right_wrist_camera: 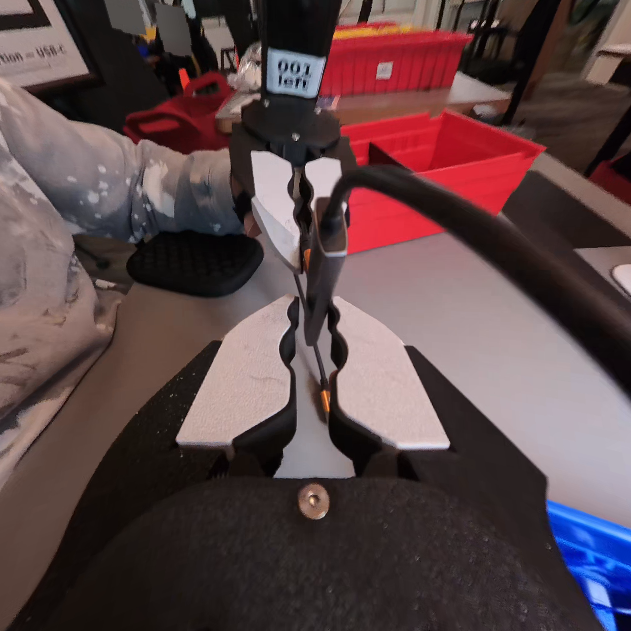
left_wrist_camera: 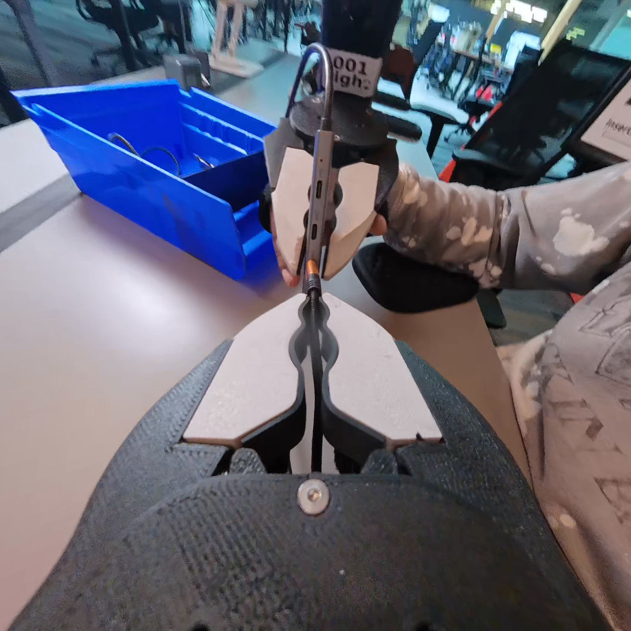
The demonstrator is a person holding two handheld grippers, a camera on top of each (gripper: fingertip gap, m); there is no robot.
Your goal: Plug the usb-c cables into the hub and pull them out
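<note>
In the left wrist view my left gripper (left_wrist_camera: 312, 297) is shut on a black braided usb-c cable (left_wrist_camera: 316, 392). Its orange-collared plug (left_wrist_camera: 312, 269) sits against the port edge of the grey hub (left_wrist_camera: 321, 191); its metal tip is hidden. My right gripper (left_wrist_camera: 309, 273) faces it, shut on the hub. In the right wrist view my right gripper (right_wrist_camera: 313, 302) clamps the hub (right_wrist_camera: 322, 273), and the left gripper (right_wrist_camera: 304, 266) holds the plug (right_wrist_camera: 307, 256) against it. The cable's free orange plug (right_wrist_camera: 324, 399) hangs below. The hub's own thick black cord (right_wrist_camera: 478, 222) arcs right.
A blue bin (left_wrist_camera: 153, 191) holding more cables stands on the table (left_wrist_camera: 85, 324) at the left; its corner shows in the right wrist view (right_wrist_camera: 597, 563). A red bin (right_wrist_camera: 461, 177) stands behind the hub. A black chair seat (left_wrist_camera: 409, 283) and a person's sleeve (left_wrist_camera: 512, 218) are close by. Only a small space, under 4 cm, lies between the two pairs of fingers.
</note>
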